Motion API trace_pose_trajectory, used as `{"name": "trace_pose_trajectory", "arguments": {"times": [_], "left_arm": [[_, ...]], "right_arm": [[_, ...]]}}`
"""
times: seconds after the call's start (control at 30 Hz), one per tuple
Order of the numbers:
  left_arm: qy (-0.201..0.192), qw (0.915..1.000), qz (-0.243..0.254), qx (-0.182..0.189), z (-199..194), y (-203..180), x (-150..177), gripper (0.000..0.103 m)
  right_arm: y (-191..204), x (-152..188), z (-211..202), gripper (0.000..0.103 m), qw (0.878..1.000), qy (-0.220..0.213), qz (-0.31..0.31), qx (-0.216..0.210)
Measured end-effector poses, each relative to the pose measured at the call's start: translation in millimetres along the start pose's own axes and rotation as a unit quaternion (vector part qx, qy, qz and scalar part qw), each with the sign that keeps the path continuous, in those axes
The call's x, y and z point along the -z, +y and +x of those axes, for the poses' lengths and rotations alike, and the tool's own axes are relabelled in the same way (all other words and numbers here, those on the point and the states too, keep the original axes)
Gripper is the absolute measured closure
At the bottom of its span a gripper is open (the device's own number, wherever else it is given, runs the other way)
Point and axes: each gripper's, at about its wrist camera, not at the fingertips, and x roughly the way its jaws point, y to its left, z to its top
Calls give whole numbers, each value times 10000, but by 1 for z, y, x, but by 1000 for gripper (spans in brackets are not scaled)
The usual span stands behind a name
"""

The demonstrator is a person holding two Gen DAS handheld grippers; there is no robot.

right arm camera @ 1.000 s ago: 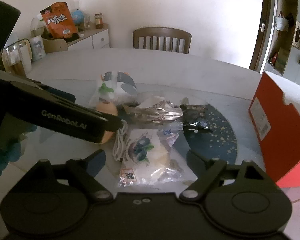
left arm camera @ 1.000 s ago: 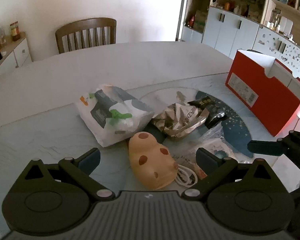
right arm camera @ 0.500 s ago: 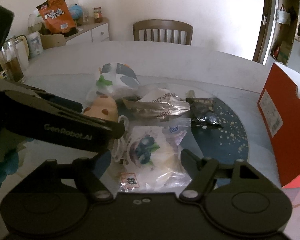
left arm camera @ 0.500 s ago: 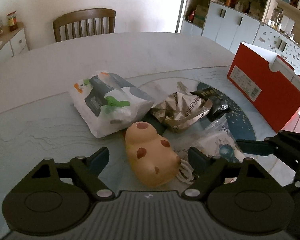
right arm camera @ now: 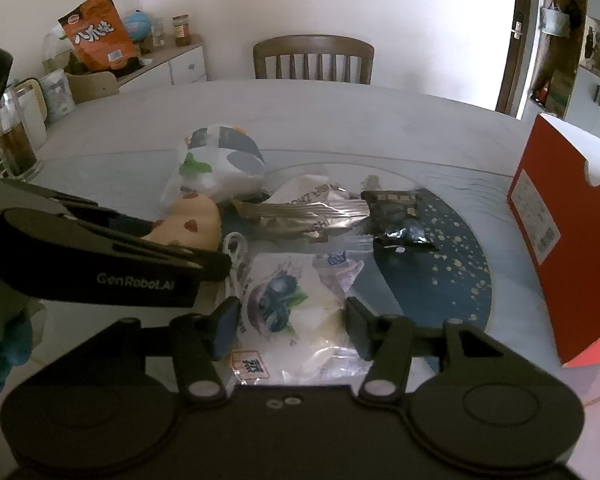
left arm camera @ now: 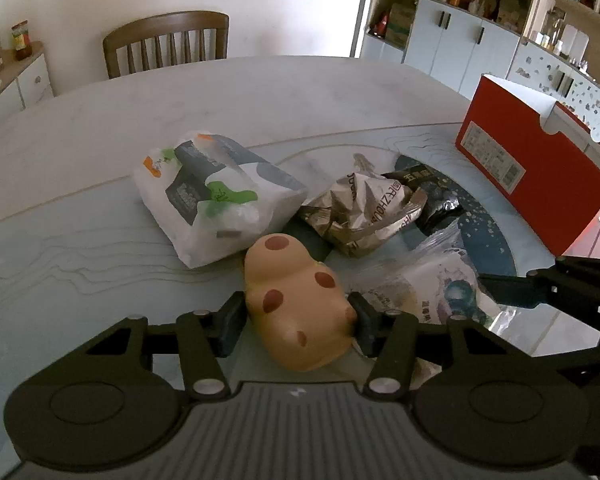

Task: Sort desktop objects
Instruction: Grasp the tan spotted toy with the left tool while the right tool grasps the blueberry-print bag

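Left tongs [left arm camera: 296, 316]: narrowed around tan brown-spotted squishy toy [left arm camera: 298, 306], pads at its sides.
Right tongs [right arm camera: 286, 326]: straddling clear blueberry-print snack bag [right arm camera: 296, 312], contact unclear.
Surface [left arm camera: 80, 240]: pale marble.

A smooth, matt, rubbery-looking skin is shown by the tan spotted toy [left arm camera: 296, 308]. The white tissue pack [left arm camera: 216, 200] is wrapped in soft, slightly glossy plastic film. Crinkled, shiny metallic foil is seen on the silver snack bag [left arm camera: 364, 216], and glossy black film on the dark packet [right arm camera: 400, 220]. The blueberry bread bag [right arm camera: 292, 312] is made of clear, glossy plastic. The red box [left arm camera: 536, 176] appears as matt cardboard, the table [left arm camera: 260, 92] as smooth marble-like stone, the chair [left arm camera: 168, 44] as wood.
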Motion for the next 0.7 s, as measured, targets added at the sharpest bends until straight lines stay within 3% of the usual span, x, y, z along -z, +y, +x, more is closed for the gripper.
{"name": "trace_pose_trajectory", "arguments": {"times": [0.33, 0.7], "left_arm": [[-64, 9999, 142, -43, -18, -4, -5, 52], [-177, 9993, 322, 48, -61, -20, -11, 52]], "right_arm": [[-8, -4, -11, 49, 9999, -37, 71, 76], [-19, -15, -51, 49, 9994, -199, 284, 62]]}}
